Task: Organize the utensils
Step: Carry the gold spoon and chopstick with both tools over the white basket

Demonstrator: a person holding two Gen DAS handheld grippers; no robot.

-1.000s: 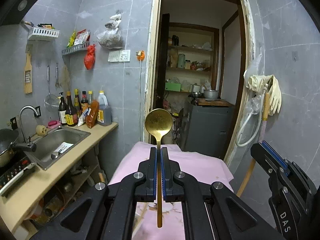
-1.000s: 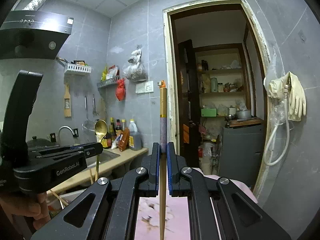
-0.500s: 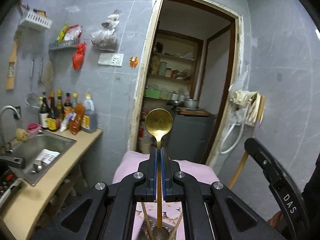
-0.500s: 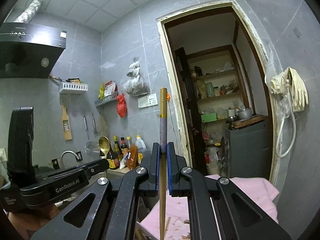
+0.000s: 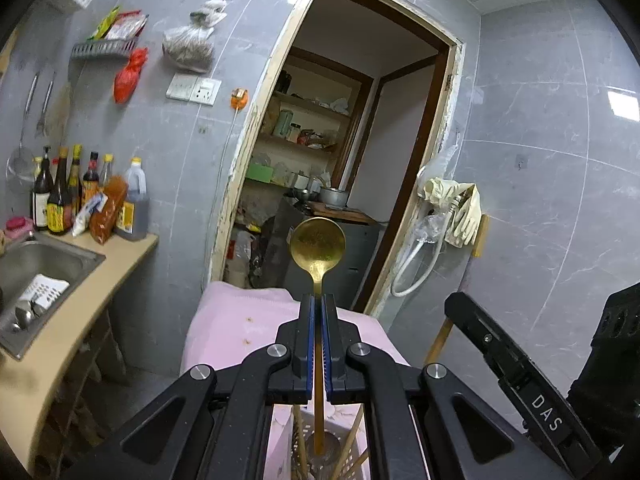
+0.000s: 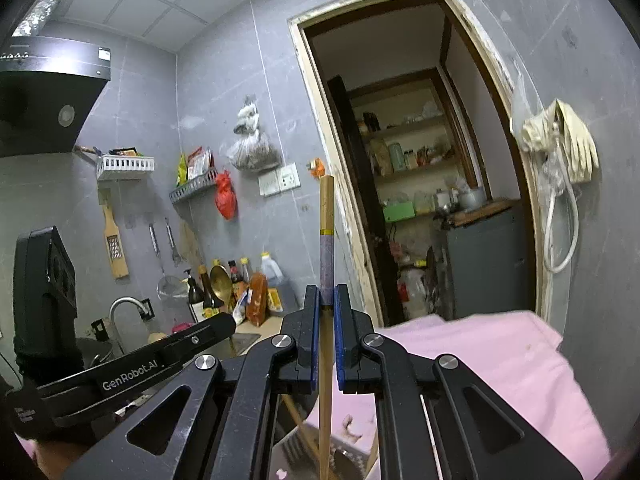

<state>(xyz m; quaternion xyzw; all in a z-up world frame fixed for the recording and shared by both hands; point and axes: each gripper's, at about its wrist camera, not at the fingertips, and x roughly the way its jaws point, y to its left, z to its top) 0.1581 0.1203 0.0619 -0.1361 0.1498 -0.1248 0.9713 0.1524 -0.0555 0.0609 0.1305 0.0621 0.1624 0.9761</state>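
Setting: a grey-tiled kitchen, with an open doorway (image 5: 360, 152) leading to a cluttered pantry of shelves.
Left gripper (image 5: 319, 308): its blue-padded fingers (image 5: 307, 344) are pressed together on the handle of a gold spoon (image 5: 318, 246), which stands upright with its round bowl above the fingertips.
Spoon's lower end: the handle runs down between the fingers and ends over a white slotted utensil holder (image 5: 352, 464) at the bottom edge of the left wrist view; whether it touches the holder cannot be told.
Right gripper (image 6: 327, 300): fingers closed on a single chopstick (image 6: 327, 216), held upright, its purple band just above the pads and its pale gold top rising in front of the door frame.
Chopstick's lower end: it drops past the gripper body toward the holder (image 6: 296, 448), where other wooden sticks (image 6: 298, 416) lean.
Table: a pink cloth (image 5: 240, 320) covers the surface beneath both tools.
Side by side: the left gripper shows at the left of the right wrist view (image 6: 132, 368), the right at the lower right of the left wrist view (image 5: 508, 364).
Counter: bottles (image 5: 60, 196) crowd the wall beside a steel sink (image 5: 48, 264).
Wall: rubber gloves (image 5: 460, 208) and a white hose (image 5: 416, 268) hang right of the doorway.
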